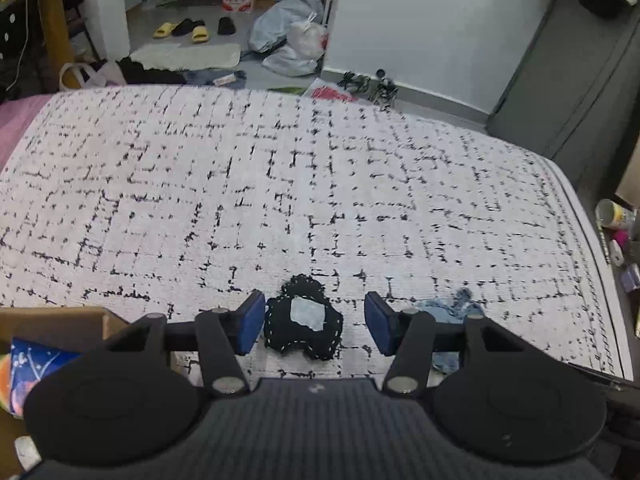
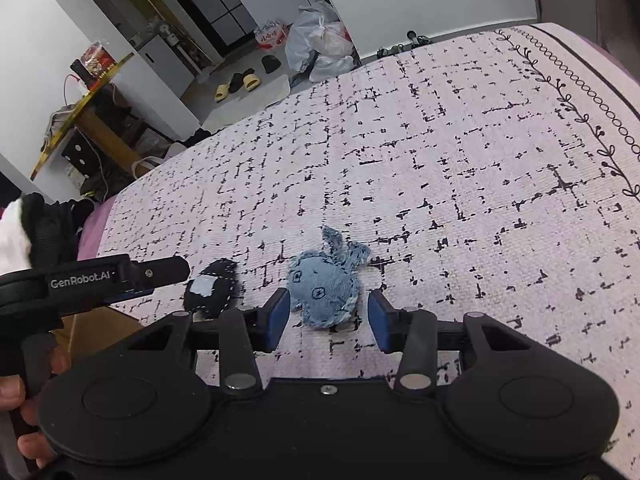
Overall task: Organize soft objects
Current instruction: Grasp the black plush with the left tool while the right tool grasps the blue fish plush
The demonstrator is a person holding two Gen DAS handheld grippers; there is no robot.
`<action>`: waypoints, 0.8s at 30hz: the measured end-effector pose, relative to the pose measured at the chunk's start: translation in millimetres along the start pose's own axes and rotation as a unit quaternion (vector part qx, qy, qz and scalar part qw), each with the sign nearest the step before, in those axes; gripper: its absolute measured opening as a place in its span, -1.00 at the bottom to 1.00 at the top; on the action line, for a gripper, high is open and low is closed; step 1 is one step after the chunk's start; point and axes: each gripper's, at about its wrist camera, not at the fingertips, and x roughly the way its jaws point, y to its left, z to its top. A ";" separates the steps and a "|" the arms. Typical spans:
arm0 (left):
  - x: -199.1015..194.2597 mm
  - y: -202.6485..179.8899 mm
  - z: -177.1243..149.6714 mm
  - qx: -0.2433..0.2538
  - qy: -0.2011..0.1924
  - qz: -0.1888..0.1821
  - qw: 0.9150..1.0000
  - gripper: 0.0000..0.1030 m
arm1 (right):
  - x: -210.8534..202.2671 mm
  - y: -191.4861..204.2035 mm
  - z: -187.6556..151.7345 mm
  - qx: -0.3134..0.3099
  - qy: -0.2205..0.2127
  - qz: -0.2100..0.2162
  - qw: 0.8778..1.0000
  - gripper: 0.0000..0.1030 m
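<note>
A black stitched soft toy [image 1: 304, 328] with a pale patch lies on the white, black-flecked bed cover [image 1: 280, 180]. My left gripper [image 1: 316, 324] stands open around it; the left pad is at its edge and the right pad is clear of it. A blue denim fish-shaped soft toy [image 2: 326, 288] lies just to the right of it. My right gripper [image 2: 329, 318] is open around the fish's near end, neither pad pressing on it. In the right wrist view the black toy [image 2: 210, 294] sits by the left gripper's fingers [image 2: 160, 270]. The denim fish [image 1: 444, 308] also shows behind the left gripper's right finger.
An open cardboard box [image 1: 60, 316] with colourful items sits at the bed's near left corner. A cup and small items [image 1: 616, 216] stand beyond the bed's right edge. Slippers [image 1: 180, 30] and plastic bags [image 1: 288, 40] lie on the floor past the far edge. A hand [image 2: 24, 400] holds the left gripper.
</note>
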 end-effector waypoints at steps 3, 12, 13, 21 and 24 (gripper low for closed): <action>12.6 -0.6 1.0 -0.002 0.013 0.008 1.000 0.05 | 7.5 0.5 2.2 -0.003 0.003 -0.003 1.000 -0.23; 38.1 -1.7 -4.3 -0.010 0.047 0.023 0.999 0.05 | 25.5 2.9 4.3 -0.013 0.008 -0.014 1.000 -0.21; 39.4 -1.0 -4.8 -0.015 0.047 0.022 0.999 0.05 | 27.4 3.9 3.6 -0.015 0.010 -0.014 1.000 -0.21; 39.4 8.0 -4.7 -0.052 0.040 0.010 0.998 -0.25 | 38.0 8.3 0.3 -0.027 0.016 -0.031 0.999 -0.35; 32.7 8.8 -5.2 -0.050 0.031 0.007 0.998 -0.30 | 34.2 13.0 0.4 -0.034 0.016 -0.038 0.999 -0.46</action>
